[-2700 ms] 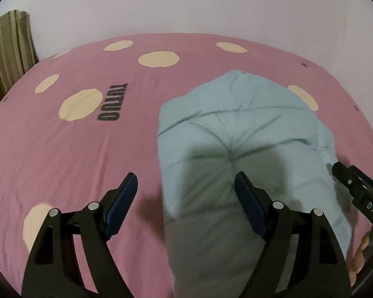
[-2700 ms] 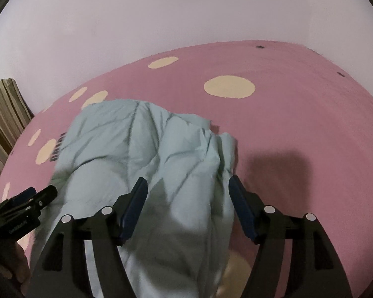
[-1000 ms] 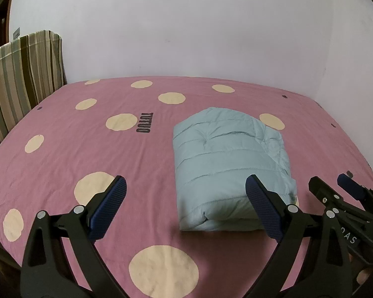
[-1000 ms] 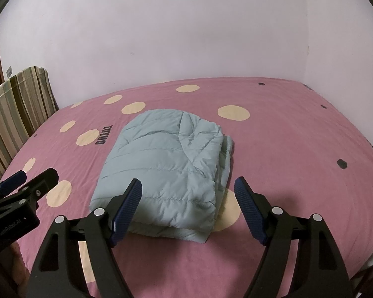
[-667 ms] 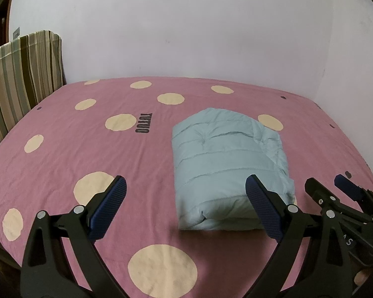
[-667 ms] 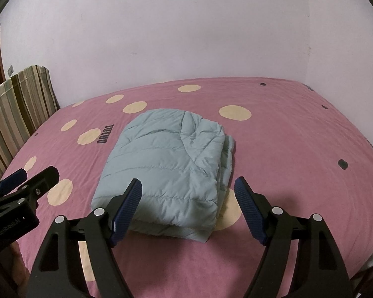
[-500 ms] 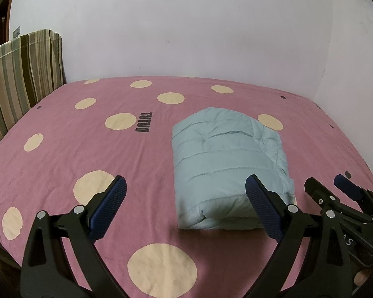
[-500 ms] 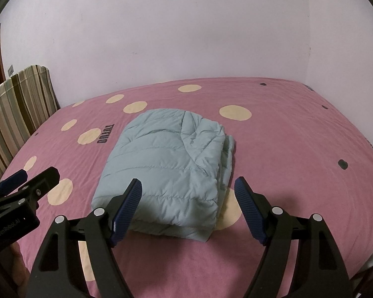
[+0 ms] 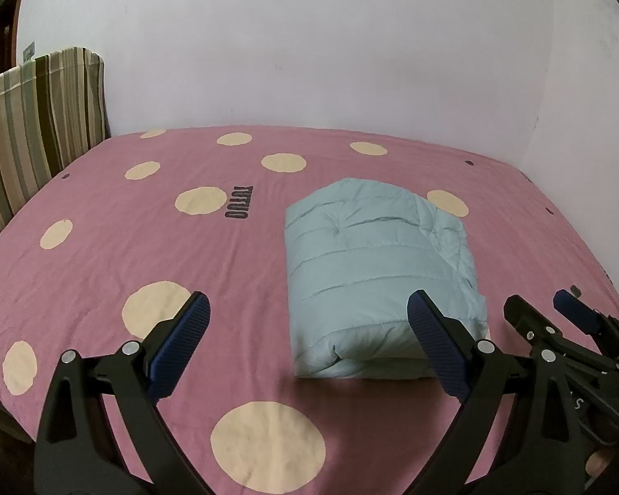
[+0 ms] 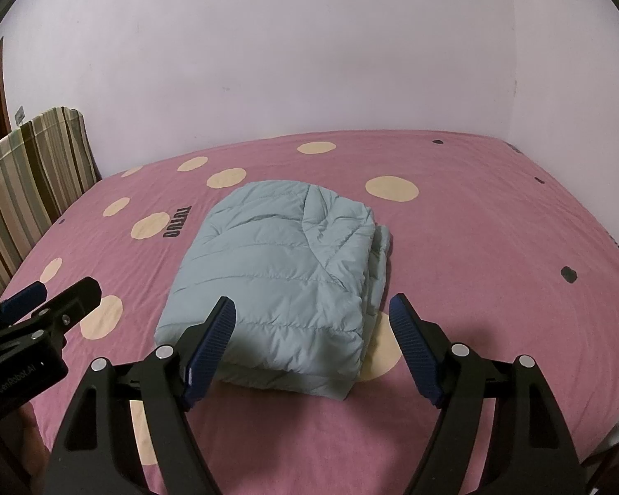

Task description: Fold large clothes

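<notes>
Jacket (image 9: 375, 272) sits folded, centre-right of frame on the bed (image 9: 103, 247). Left claw (image 9: 307, 342) and right claw (image 10: 311, 344) both wide, empty, clear of it. Fold looks done; next probably just tidy edges.

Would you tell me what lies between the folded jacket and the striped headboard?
Only pink bedsheet with cream dots and a dark printed word lies between the folded jacket and the striped headboard, in both views.

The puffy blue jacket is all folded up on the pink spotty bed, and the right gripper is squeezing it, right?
Not quite. The right gripper is open and holds nothing; the right wrist view shows its jaws spread wide, pulled back from the jacket. The rest is right: the jacket lies folded on the pink spotted bed.
</notes>
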A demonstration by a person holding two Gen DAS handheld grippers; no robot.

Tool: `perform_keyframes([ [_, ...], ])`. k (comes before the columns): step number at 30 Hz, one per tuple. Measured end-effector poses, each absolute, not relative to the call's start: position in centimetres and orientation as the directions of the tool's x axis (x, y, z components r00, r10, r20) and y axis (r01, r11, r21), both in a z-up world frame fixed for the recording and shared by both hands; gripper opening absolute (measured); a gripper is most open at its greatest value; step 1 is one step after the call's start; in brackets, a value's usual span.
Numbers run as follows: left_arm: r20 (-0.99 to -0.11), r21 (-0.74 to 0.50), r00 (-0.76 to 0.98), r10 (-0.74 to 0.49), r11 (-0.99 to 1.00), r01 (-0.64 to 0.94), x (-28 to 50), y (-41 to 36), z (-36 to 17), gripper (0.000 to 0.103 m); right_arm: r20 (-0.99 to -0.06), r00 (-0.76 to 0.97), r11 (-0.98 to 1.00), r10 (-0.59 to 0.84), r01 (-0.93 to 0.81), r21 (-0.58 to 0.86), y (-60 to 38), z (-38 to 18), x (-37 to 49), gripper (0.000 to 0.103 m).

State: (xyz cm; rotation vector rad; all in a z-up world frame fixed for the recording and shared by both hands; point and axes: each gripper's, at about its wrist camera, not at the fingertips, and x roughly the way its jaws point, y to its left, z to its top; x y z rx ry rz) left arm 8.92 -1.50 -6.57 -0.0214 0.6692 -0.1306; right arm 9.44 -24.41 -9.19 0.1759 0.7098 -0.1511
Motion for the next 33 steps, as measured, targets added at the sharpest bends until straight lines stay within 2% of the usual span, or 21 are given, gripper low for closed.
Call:
perform_keyframes([
  [33,-0.595,-0.024,0.793,-0.133,0.989,0.148,7.8,-1.8,-5.7,0.097,-0.652,0.755,0.977,-0.073,0.185,0.105,-24.2,-8.8,9.1,0.076],
])
